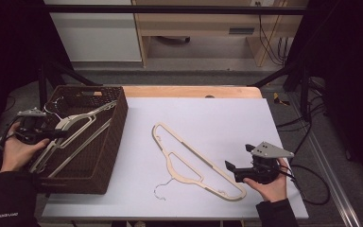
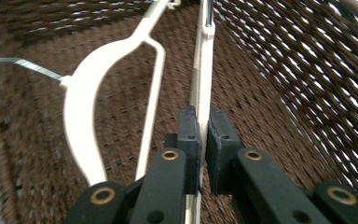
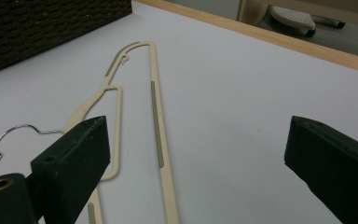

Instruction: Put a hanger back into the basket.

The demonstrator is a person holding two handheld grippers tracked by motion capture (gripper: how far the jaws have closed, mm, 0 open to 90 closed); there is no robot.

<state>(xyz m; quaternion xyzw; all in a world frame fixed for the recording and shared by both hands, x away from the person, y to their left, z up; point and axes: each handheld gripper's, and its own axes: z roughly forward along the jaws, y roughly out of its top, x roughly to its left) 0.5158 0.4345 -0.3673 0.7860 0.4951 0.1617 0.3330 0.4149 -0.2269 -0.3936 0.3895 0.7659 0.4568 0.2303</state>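
Note:
A cream clothes hanger lies slanted inside the brown wicker basket at the left of the table. My left gripper reaches into the basket from the left. In the left gripper view its pads are shut on the thin straight bar of this hanger, above the woven basket floor. A second cream hanger with a wire hook lies flat on the white board. My right gripper rests to its right, jaws wide open and empty, pointing at that hanger.
The white board covers most of the wooden table. Cables trail off the right edge near my right hand. Dark frame posts stand at both back corners, with cabinets on the floor beyond.

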